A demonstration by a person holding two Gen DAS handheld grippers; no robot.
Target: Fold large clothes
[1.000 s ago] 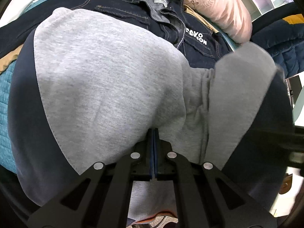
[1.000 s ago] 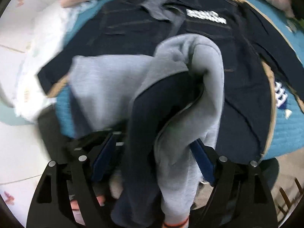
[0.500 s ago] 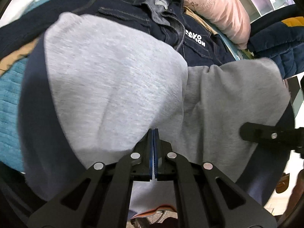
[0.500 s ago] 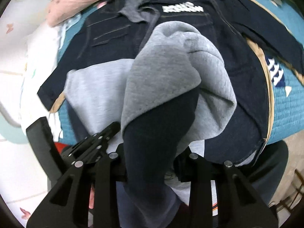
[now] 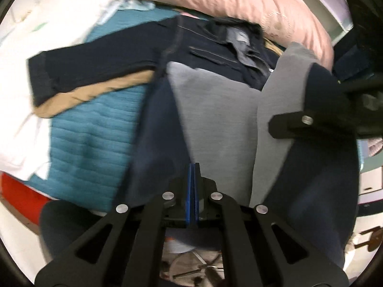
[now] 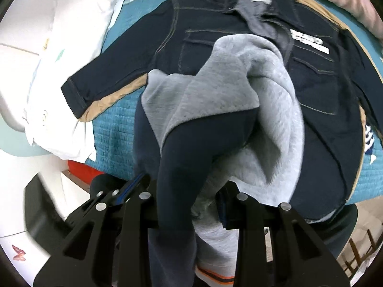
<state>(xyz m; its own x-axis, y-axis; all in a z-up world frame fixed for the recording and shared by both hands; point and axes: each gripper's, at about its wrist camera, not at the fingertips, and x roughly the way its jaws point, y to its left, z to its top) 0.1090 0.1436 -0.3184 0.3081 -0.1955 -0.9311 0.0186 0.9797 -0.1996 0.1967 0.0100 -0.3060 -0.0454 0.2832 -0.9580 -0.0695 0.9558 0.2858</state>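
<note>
- Left wrist view: the left gripper has its blue pads pressed together, pinching the grey-and-navy sweatshirt at its near edge.
- The right gripper is clamped on a bunched navy and grey fold of the same sweatshirt, which rises between its fingers.
- The sweatshirt lies draped over a dark denim jacket.
- The jacket is spread on a teal quilt, with a pink pillow behind it.

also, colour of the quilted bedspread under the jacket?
Teal, on the quilted bedspread; the left wrist view shows it best, beside the dark denim jacket.
</note>
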